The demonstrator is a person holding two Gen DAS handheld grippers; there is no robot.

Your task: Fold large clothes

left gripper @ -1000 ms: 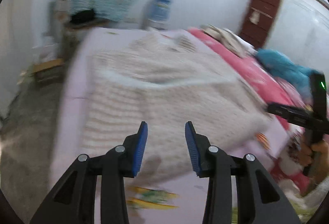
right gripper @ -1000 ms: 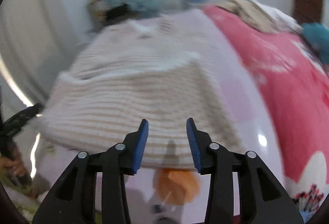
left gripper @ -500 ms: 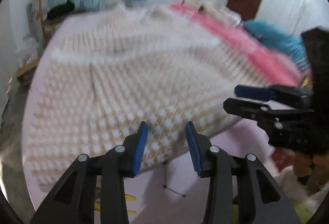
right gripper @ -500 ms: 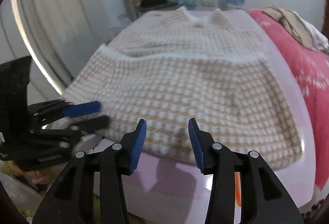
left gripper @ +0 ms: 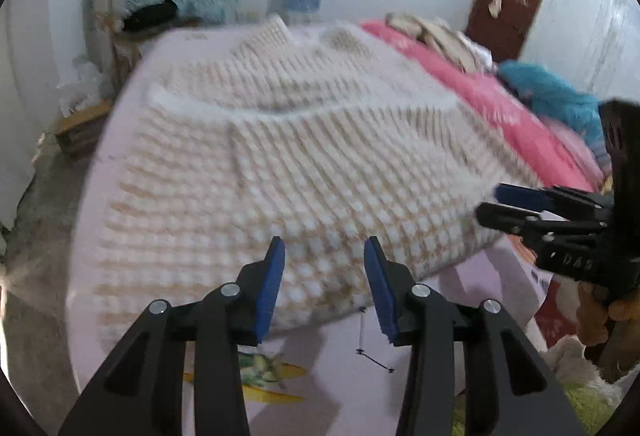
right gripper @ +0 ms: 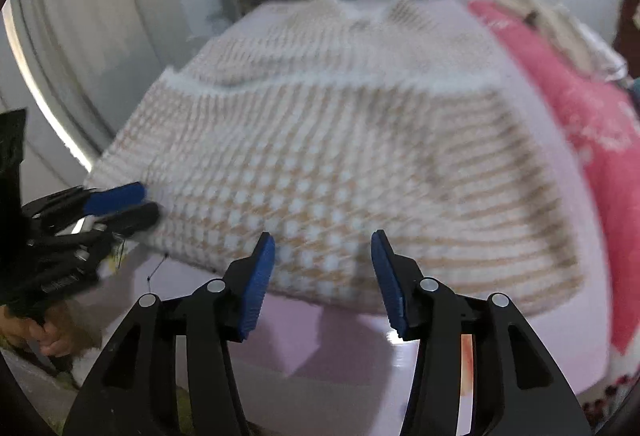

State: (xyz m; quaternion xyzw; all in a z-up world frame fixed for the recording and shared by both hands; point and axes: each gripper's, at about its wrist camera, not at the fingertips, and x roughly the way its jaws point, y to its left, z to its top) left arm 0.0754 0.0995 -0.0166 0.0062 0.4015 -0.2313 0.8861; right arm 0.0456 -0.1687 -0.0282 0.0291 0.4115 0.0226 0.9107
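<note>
Lying flat on the bed, the sweater is faced by both gaping, empty grippers: left gripper, right gripper.

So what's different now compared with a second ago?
Both grippers have moved in toward the near hem of the sweater. The left gripper and right gripper now each show in the other's camera, at the hem's two corners. Both are open as before; neither has gripped the fabric yet. The sweater lies spread on the bed as it did.
</note>
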